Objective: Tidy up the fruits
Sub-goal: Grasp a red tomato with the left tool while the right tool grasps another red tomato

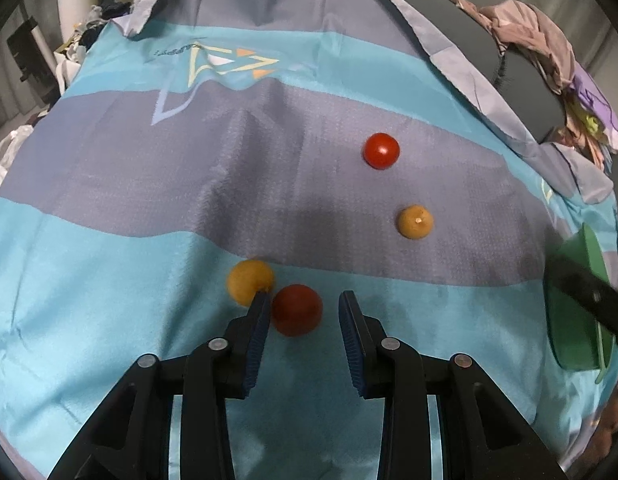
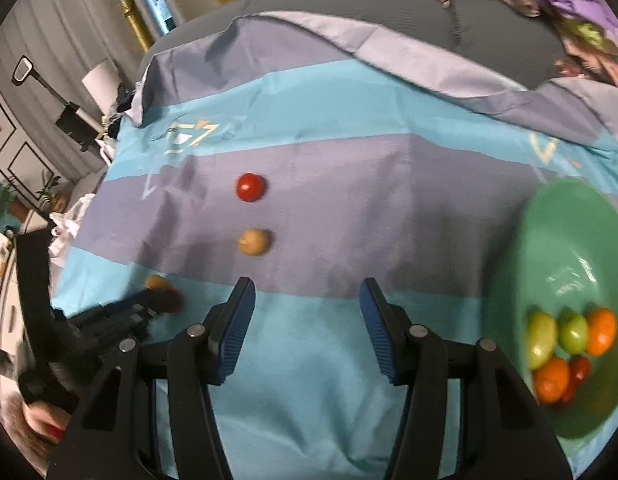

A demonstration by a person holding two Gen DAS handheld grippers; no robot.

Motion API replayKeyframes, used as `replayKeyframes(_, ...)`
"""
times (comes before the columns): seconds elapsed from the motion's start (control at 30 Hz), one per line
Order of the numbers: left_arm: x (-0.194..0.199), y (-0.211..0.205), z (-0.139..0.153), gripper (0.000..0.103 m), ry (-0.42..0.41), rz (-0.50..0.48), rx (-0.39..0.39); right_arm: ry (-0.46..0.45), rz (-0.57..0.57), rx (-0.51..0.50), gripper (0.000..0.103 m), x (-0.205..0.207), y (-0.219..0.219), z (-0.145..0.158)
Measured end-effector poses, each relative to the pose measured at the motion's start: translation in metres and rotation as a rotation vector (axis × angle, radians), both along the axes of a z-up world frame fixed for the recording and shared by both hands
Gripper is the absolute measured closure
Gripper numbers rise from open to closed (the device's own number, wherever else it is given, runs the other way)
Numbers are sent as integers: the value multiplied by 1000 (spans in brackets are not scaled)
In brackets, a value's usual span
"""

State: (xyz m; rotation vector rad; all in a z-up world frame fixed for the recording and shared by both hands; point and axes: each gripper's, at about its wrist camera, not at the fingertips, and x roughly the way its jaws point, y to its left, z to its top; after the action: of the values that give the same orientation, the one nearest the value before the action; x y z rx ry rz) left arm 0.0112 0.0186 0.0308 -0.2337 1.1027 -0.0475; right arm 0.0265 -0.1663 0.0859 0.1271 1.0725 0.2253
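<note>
Striped cloth (image 1: 109, 240) carries four fruits, green bowl (image 2: 557, 240).

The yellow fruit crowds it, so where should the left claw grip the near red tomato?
Across its middle. The red tomato sits between the open left claw, touching the yellow fruit on the left. Come straight down, keeping the left finger in that seam.

Even, soft indoor light; faint shadows at centre on the striped blue-grey cloth (image 1: 269, 184). Fisheye bending and dark vignette at the corners. The right wrist view's edges smear, blurring the glossy green bowl (image 2: 557, 240).
</note>
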Motion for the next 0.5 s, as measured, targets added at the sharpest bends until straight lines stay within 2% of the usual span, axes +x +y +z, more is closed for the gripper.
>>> replayKeyframes(0.13, 2, 0, -3, 69, 7, 4, 7, 19, 33, -68, 49, 29, 28, -7)
replayKeyframes(0.27, 7, 9, -11, 69, 52, 32, -38, 49, 57, -30, 49, 63, 53, -15)
replayKeyframes(0.37, 9, 12, -13, 69, 55, 48, -63, 63, 57, -37, 49, 85, 68, -25)
replayKeyframes(0.5, 7, 8, -14, 73, 37, 43, -28, 72, 51, -63, 49, 106, 85, -39)
